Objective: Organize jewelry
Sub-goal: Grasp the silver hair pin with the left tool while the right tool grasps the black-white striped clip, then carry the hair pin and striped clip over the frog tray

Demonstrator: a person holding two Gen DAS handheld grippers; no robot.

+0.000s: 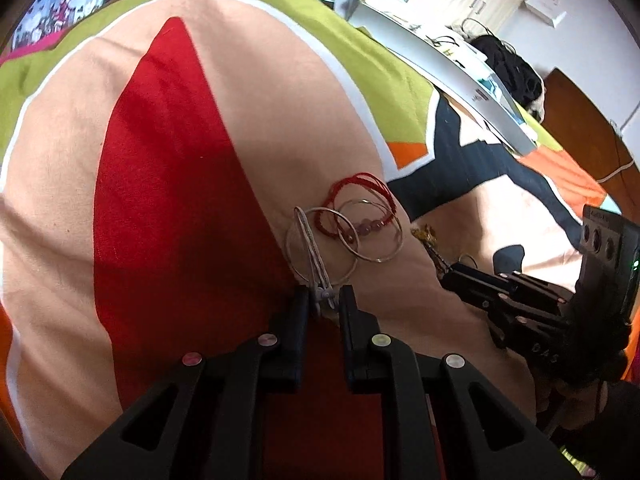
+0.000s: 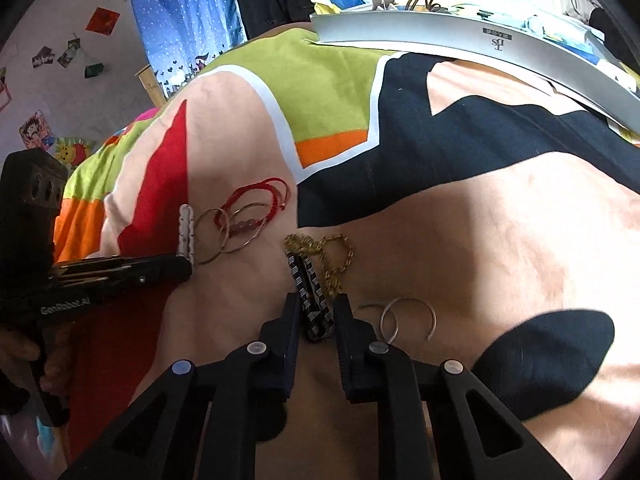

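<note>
**A:** What lies on the bedspread [image 2: 500,220]?

**B:** In the right wrist view, left of centre, a heap: a red cord bracelet [image 2: 260,196], thin metal bangles [image 2: 232,236] overlapping it, and a silver link bracelet [image 2: 187,232] standing on edge at the heap's left. At the centre is a gold chain [image 2: 332,256], and lower right of it two open wire hoops [image 2: 404,320] lie on the peach cloth.

**A:** And the grippers?

**B:** The left gripper [image 1: 324,300] has its jaws parted, with the end of the silver link bracelet between the fingertips; whether they press it I cannot tell. The bangles lie just ahead and crowd that bracelet. The right gripper [image 2: 316,316] also stands parted, around a black-and-white patterned band [image 2: 312,300] that runs up to the gold chain; the band fills only part of the gap.

**A:** Anything else around?

**B:** A grey tray [image 2: 460,40] piled with clutter sits at the upper right, on the cover's far edge. A blue dotted curtain [image 2: 180,8] hangs at the upper left.
</note>
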